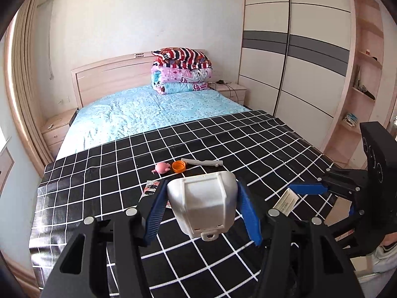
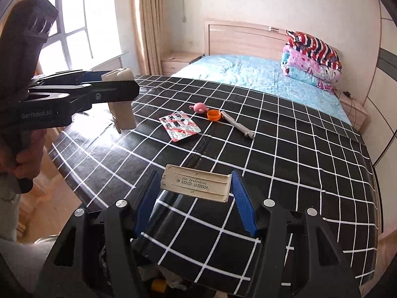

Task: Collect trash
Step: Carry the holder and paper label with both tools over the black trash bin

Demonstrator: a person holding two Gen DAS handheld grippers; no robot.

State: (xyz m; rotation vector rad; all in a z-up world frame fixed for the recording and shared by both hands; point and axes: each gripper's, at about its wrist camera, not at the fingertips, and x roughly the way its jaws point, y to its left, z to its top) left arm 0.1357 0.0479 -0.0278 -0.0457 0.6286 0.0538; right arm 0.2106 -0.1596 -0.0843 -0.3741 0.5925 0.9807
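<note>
Holding a white box (image 1: 202, 204), the left gripper (image 1: 202, 211) squeezes it; the right gripper (image 2: 196, 193) grips a flat lid (image 2: 196, 186), cap (image 2: 214, 114) at twelve o'clock.

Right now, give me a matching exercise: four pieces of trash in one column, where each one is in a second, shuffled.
Things:
1. white plastic case
2. beige flat plate
3. orange cap
4. blister pack

Places:
A. on the checked cloth, touching the pink toy
B. in the left claw
C. flat on the cloth, nearer the claws than the cap
D. in the right claw

Pairs: 1-B, 2-D, 3-A, 4-C
</note>
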